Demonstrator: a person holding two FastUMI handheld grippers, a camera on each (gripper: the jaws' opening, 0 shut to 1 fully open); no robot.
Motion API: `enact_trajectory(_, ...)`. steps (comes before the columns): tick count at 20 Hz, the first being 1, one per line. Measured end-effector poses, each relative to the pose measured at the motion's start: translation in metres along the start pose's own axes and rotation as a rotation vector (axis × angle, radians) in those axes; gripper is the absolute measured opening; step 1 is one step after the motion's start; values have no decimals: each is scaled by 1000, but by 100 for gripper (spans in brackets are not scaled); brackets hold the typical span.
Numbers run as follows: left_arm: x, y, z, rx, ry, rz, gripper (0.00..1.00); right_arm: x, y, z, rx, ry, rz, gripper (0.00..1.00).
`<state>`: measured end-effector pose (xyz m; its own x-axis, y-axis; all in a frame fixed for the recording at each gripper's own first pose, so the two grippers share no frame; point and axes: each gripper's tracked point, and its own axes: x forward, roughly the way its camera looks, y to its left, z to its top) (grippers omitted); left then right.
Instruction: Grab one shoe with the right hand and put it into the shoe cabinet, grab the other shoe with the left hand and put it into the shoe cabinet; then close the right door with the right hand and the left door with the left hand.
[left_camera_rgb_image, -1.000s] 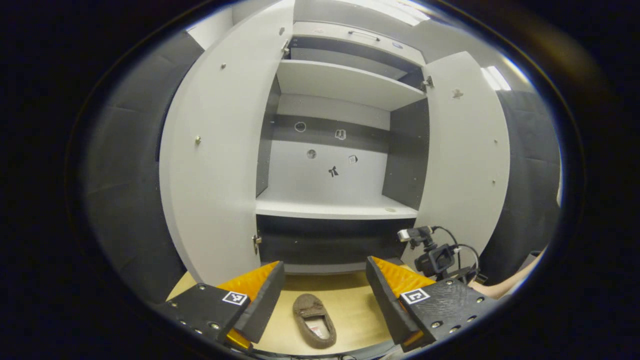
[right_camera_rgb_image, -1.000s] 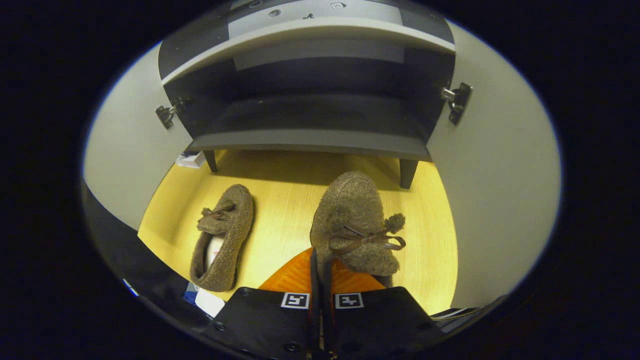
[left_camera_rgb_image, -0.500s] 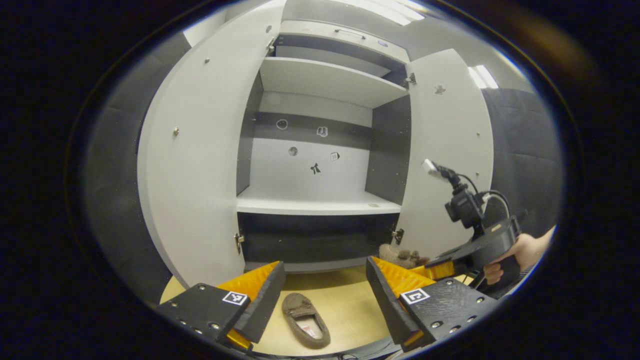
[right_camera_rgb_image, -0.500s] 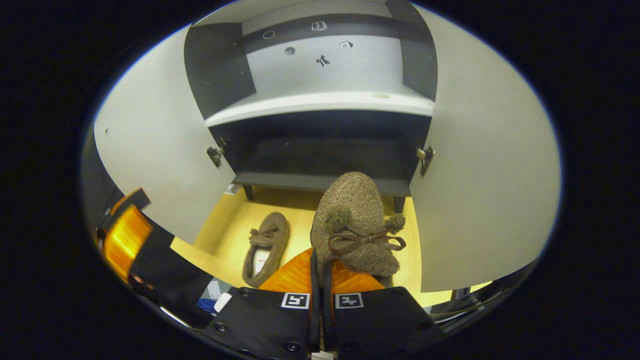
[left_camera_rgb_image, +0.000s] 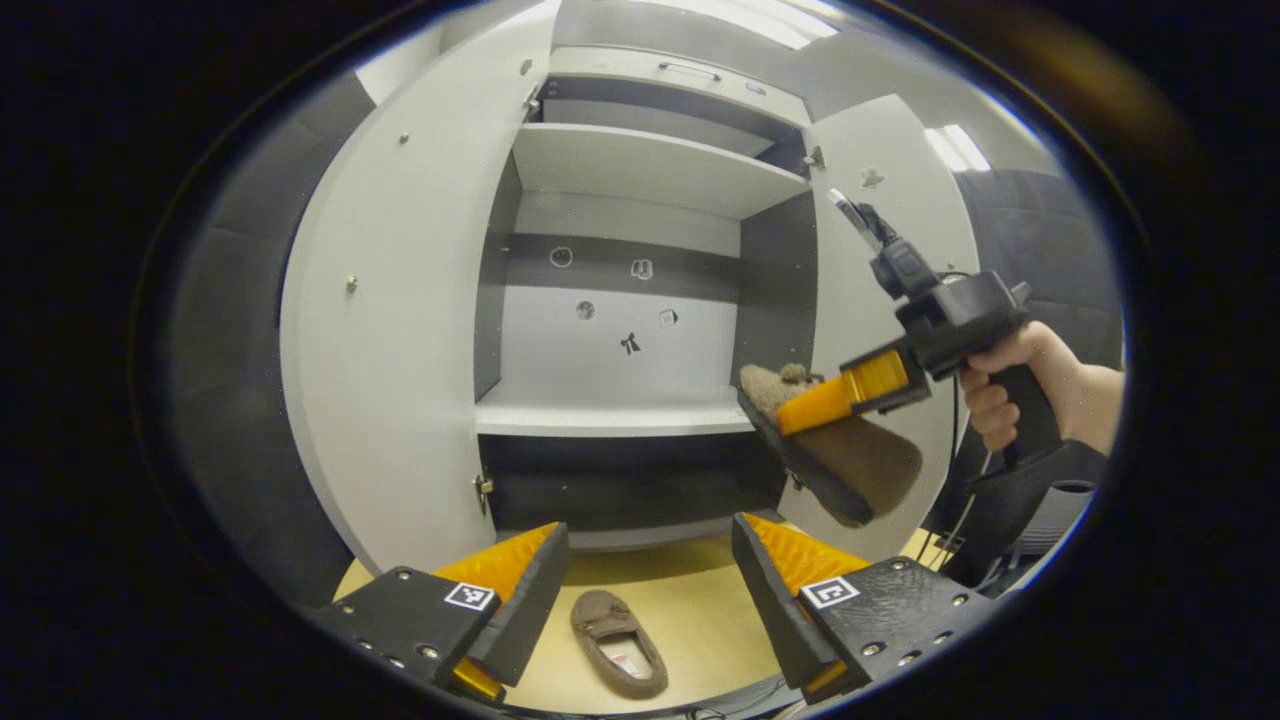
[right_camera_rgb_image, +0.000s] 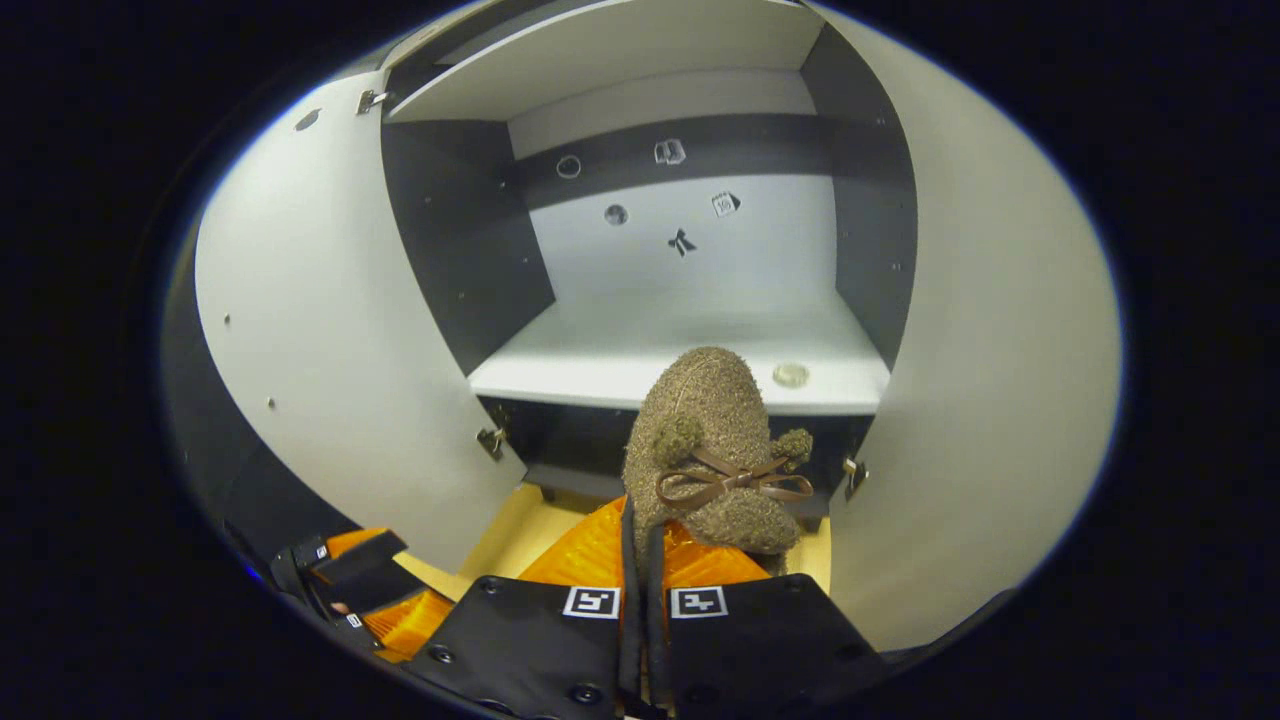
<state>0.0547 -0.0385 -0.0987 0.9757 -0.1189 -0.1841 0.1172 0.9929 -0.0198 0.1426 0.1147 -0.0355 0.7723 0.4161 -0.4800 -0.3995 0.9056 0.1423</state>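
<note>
Raised off the floor since a second ago, my right gripper (right_camera_rgb_image: 640, 560) clamps the soft, light slipper (right_camera_rgb_image: 712, 440) by its heel rim, toe at the shelf's (right_camera_rgb_image: 600, 375) front edge; left gripper (left_camera_rgb_image: 650, 590) gapes, empty.

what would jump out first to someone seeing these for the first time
A fuzzy brown slipper held in the air by the right gripper, toe toward the open shoe cabinet. Next, its twin slipper lying on the floor between the open left gripper's fingers.
</note>
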Motion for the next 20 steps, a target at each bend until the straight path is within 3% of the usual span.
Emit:
enact_trajectory(2, 0, 2, 6, 1, -10, 18, 100, 17, 0, 28, -5, -50, 6, 5)
enact_trajectory(5, 0, 1, 17, 2, -33, 44, 100, 45, -7, 65, -13, -106, -2, 4)
enact_trajectory(6, 1, 1, 20, -3, -36, 54, 94, 55, -9, 76, -2, -119, -4, 5)
enact_trajectory(10, 8, 5, 37, -24, -69, 102, 94, 93, -21, 115, 49, -171, -2, 4)
enact_trajectory(16, 9, 23, 55, -3, -111, 159, 94, 146, -51, 145, 101, -186, -49, 4)
enact_trajectory(20, 13, 26, 56, -11, -108, 172, 94, 169, -63, 143, 137, -174, -57, 4)
